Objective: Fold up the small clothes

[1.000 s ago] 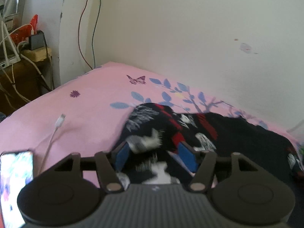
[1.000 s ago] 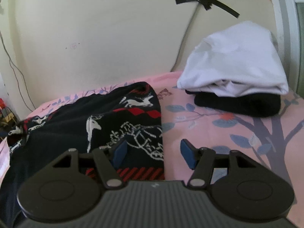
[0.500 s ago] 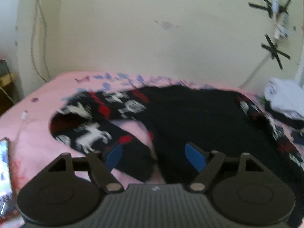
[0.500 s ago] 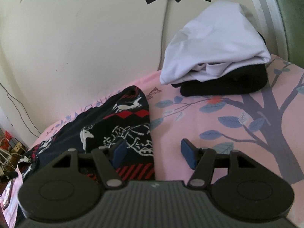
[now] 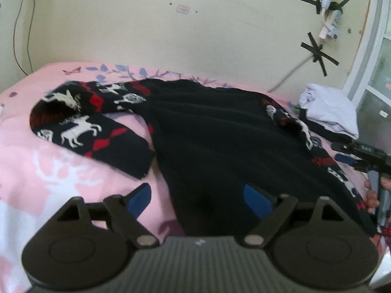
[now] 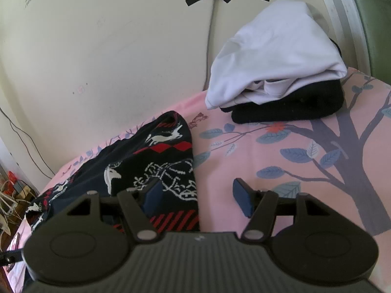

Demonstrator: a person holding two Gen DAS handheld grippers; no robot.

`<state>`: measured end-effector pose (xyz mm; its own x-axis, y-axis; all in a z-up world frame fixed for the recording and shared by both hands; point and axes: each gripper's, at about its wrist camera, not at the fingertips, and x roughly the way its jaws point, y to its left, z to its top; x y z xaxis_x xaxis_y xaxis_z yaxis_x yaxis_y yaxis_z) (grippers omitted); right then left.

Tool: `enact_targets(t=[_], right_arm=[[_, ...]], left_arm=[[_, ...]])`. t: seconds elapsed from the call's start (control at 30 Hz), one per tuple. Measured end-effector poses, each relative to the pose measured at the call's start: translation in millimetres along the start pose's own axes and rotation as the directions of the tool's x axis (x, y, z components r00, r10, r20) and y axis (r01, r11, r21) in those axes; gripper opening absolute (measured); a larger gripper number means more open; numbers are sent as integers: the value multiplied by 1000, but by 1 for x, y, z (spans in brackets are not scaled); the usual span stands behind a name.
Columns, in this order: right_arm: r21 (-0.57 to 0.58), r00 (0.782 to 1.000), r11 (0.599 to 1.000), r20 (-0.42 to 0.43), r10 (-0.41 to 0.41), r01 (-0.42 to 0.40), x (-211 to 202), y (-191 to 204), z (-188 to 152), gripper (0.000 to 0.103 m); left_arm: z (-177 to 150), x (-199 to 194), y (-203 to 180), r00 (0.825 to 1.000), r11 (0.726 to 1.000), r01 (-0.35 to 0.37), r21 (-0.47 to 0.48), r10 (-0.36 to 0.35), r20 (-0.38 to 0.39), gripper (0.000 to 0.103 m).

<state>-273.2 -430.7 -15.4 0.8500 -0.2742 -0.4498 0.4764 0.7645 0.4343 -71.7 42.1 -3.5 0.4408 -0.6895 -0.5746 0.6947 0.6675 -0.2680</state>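
Left gripper [image 5: 198,196]: jaws opening and set wide apart, blue pads pressing on nothing; the near hem of the sweater lies between and just ahead of them, with bare pink sheet by the left pad.
Right gripper [image 6: 195,195]: jaws parted and holding nothing; the left pad sits over the sweater's patterned edge, the right pad over bare sheet. In the left wrist view its dark body shows at the far right beside the sweater's edge, fingers [image 5: 371,196] of a hand wrapped around the handle.
Sweater [image 5: 220,131]: dark knit with white deer and red diamonds, spread flat on the bed ahead of both grippers; its plain dark middle runs straight away from the left gripper.
Sleeve [image 5: 80,127]: doubled back on itself, to the left of the body and resting on the sheet.
Bed sheet [image 6: 305,151]: pink, printed with a tree and leaves.
Clothes pile [image 6: 276,61]: a white garment on top of a black one, farther back, against the wall and apart from the sweater.
Wall [image 5: 195,24]: cream, with crosses of black tape.
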Motion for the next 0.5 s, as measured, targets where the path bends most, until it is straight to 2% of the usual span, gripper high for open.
enact_targets(t=[0.13, 0.4, 0.5], right_arm=[[2, 1000, 1000, 1, 0, 0, 0, 0, 0, 57], [6, 1000, 1000, 2, 1, -1, -1, -1, 1, 57], [8, 1000, 1000, 1, 2, -2, -1, -1, 1, 57]], left_arm=[[-7, 10, 2, 1000, 1000, -6, -12, 5, -26, 87], [-11, 12, -3, 1000, 1000, -7, 20, 7, -13, 95], [-10, 9, 2, 1000, 1000, 13, -10, -13, -20, 95]])
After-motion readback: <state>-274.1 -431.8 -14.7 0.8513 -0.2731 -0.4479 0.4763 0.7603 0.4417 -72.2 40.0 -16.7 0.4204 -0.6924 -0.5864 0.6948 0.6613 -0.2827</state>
